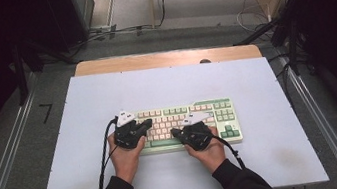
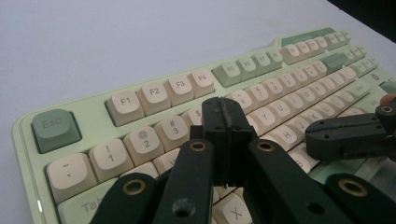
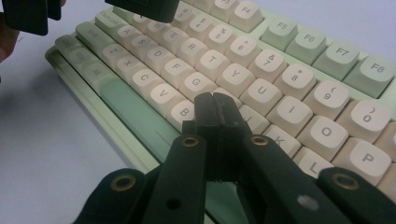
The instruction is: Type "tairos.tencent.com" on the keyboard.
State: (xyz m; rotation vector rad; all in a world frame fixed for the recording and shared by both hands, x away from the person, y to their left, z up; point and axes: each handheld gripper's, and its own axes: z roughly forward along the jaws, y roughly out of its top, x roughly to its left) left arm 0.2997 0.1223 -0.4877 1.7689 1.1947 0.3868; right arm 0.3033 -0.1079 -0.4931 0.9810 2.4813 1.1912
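- On the white surface (image 1: pixel 89 152) lies a pale green keyboard (image 1: pixel 228 138) with cream and green keys, a little toward the person's side of the middle.
- Over the keyboard's left end hangs the left gripper (image 1: pixel 146 123), held in the left hand (image 1: pixel 126 157); its jaws are pressed together with nothing between them.
- From the left gripper view, those closed jaws hover above the number row, near the keys 3 and 4, with the green Esc key (image 2: pixel 55 129) far off to the side.
- Over the keyboard's lower middle sits the right gripper (image 1: pixel 175 133), in the right hand (image 1: pixel 210 151); its jaws are likewise closed and empty.
- From the right gripper view, the tips point down at the letter keys around B (image 3: pixel 184 112), G and H; whether they touch a key I cannot tell.
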